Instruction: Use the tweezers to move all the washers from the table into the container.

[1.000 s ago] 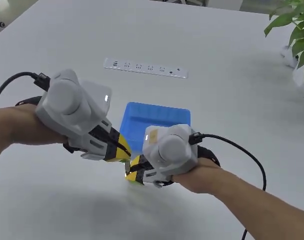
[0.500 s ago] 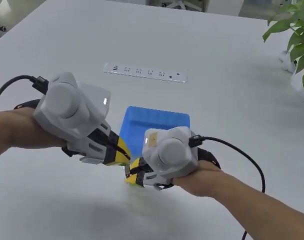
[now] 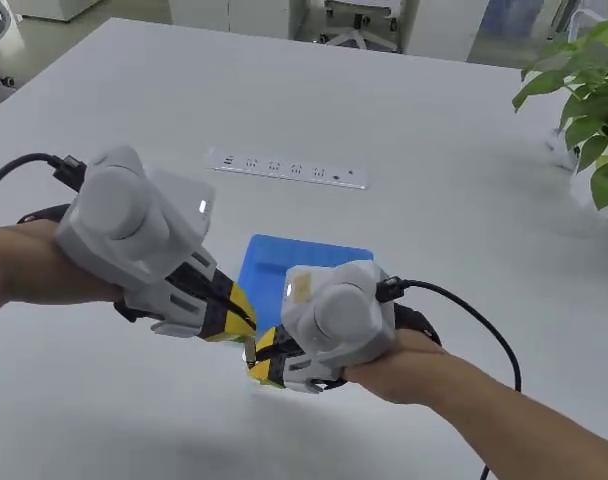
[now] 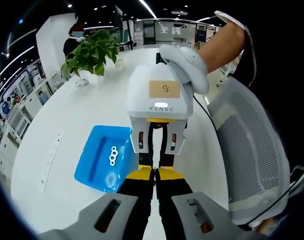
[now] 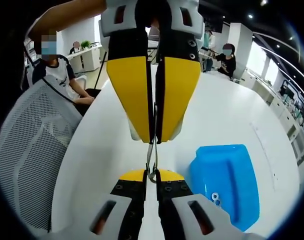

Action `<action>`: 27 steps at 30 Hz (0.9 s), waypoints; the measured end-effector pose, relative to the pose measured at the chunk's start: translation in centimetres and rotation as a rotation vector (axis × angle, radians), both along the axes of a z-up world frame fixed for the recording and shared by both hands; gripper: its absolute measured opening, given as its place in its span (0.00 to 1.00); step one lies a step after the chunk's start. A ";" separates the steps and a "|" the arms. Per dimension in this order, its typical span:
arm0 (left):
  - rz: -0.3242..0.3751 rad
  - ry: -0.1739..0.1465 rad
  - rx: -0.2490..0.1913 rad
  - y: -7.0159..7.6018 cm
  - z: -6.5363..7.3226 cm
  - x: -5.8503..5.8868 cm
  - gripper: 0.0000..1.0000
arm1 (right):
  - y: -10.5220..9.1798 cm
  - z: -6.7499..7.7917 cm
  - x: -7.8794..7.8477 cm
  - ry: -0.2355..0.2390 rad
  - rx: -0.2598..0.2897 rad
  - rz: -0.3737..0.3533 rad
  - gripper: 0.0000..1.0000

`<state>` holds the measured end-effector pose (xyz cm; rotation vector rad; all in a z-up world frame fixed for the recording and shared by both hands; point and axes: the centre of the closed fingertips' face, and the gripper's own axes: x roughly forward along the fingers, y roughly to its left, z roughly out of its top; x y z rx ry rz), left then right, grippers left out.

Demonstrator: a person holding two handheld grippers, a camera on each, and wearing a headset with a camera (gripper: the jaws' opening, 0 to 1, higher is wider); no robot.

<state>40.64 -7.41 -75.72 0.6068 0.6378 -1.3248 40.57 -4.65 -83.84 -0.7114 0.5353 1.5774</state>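
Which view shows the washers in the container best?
The left gripper view: the washers lie in a row inside the container. The right gripper view shows them small and low; the head view leaves them unclear.

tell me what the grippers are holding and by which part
The tweezers, held at both ends: the left gripper is shut on one end, the right gripper on the other. Which end has the tips cannot be told.

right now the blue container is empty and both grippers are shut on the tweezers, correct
Not empty: the left gripper view shows washers lying in the blue container. As you said, the left gripper and right gripper are both shut on the tweezers.
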 end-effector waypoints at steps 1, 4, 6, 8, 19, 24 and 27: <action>-0.001 -0.003 -0.001 0.0 0.1 0.0 0.05 | 0.0 0.2 0.1 -0.005 -0.001 0.001 0.09; 0.005 -0.007 -0.013 0.0 0.7 0.2 0.05 | 0.0 0.8 0.2 -0.008 -0.003 0.000 0.09; 0.006 -0.010 -0.014 0.0 0.9 0.3 0.05 | -0.1 1.0 0.3 -0.015 -0.009 0.001 0.09; 0.006 -0.011 -0.017 0.0 1.2 0.4 0.05 | -0.2 1.3 0.5 -0.017 -0.011 0.002 0.09; 0.000 -0.041 -0.021 -0.4 2.8 1.5 0.05 | -0.6 2.9 1.8 -0.042 -0.016 -0.003 0.09; -0.002 -0.062 -0.021 -0.5 3.5 2.4 0.05 | -0.7 3.5 2.9 -0.057 -0.013 -0.007 0.09; -0.004 -0.072 -0.020 -0.6 3.7 2.9 0.05 | -0.8 3.8 3.6 -0.065 -0.012 -0.010 0.09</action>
